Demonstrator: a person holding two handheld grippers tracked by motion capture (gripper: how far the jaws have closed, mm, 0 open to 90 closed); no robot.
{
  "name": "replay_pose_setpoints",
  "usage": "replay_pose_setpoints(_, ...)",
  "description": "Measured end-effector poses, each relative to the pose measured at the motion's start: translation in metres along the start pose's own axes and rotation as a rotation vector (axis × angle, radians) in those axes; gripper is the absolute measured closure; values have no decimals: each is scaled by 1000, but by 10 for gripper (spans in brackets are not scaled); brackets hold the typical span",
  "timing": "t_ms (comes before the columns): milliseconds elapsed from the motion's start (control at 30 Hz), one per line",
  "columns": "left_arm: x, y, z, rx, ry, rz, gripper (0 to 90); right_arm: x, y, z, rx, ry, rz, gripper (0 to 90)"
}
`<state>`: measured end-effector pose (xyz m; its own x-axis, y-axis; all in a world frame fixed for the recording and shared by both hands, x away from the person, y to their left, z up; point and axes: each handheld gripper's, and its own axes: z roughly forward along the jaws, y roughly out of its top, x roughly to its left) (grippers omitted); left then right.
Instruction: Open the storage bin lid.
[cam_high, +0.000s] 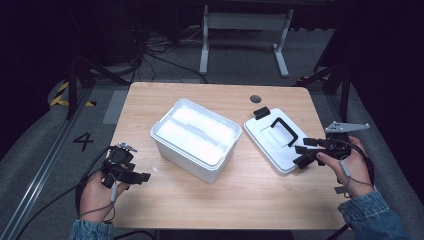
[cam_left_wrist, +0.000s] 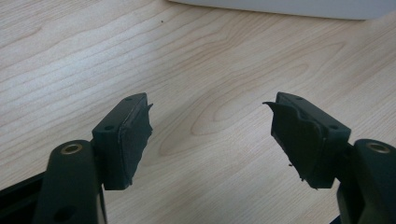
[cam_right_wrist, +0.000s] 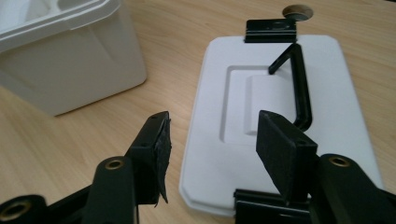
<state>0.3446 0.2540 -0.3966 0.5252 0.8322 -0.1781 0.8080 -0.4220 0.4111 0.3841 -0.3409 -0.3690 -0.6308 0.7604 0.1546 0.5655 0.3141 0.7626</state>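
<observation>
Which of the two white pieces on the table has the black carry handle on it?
The flat lid, lying beside the right gripper. Its black handle stands up from its top. The open box at mid-table shows no handle.

The light wooden counter with rounded corners carries a white rectangular plastic box, open on top, near its middle. Just beside the box, to the right, a flat white plastic lid with a black handle lies on the wood, not touching the box.
</observation>
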Motion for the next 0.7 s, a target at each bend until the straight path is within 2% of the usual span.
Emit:
replay_pose_setpoints(100,2,1,1,0,2,1,289,5,-3,-2,5,20,-5,446)
replay_pose_setpoints(200,4,0,2,0,0,-12,289,18,-12,-3,0,58,-11,438)
replay_pose_setpoints(300,3,1,3,5,3,-3,289,23,-20,-1,13,53,-21,438)
replay_pose_setpoints(467,2,2,4,7,-3,-6,288,29,-30,6,58,75,-26,438)
replay_pose_setpoints(600,3,2,5,10,-4,-3,288,32,-33,10,48,64,-25,432)
replay_pose_setpoints(667,3,2,6,9,-4,-5,288,33,-34,12,83,81,-38,429)
replay_pose_setpoints(700,3,2,6,10,-4,-3,288,33,-35,12,84,88,-35,428)
